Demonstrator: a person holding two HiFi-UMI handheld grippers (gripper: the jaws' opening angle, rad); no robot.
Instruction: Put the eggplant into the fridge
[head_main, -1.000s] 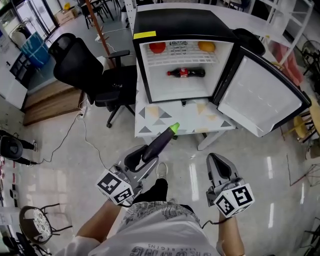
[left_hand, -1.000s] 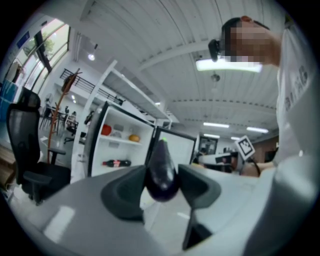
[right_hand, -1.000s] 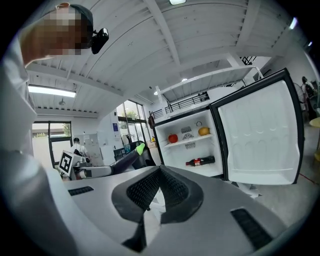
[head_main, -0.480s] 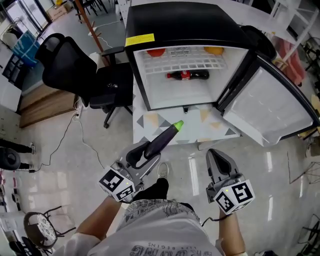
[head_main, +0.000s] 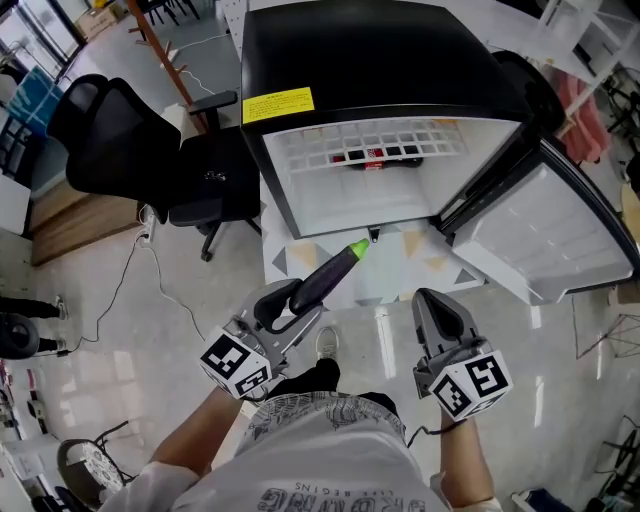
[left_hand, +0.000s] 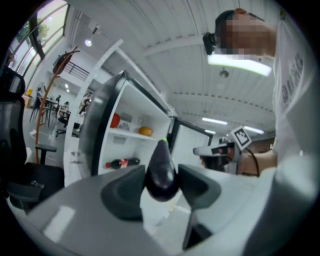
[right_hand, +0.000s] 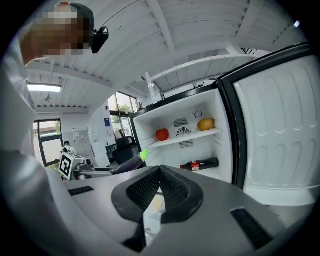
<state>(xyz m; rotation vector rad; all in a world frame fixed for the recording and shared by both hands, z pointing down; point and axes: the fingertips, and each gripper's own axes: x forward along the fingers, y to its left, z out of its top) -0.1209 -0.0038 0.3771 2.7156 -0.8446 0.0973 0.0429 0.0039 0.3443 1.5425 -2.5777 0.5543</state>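
Observation:
A dark purple eggplant with a green stem tip points toward the open black mini fridge. My left gripper is shut on the eggplant's thick end, in front of the fridge opening. My right gripper hangs level beside it, jaws closed together and empty. The fridge door is swung open to the right. Inside, a red fruit and an orange fruit sit on the upper shelf, and a cola bottle lies below.
The fridge stands on a low table with a triangle pattern. A black office chair stands left of the fridge, with a cable across the glossy floor. A person's feet show below the grippers.
Both grippers have moved closer to the fridge. The eggplant's tip now lies near the fridge's lower front edge. The jaws of both grippers look unchanged.

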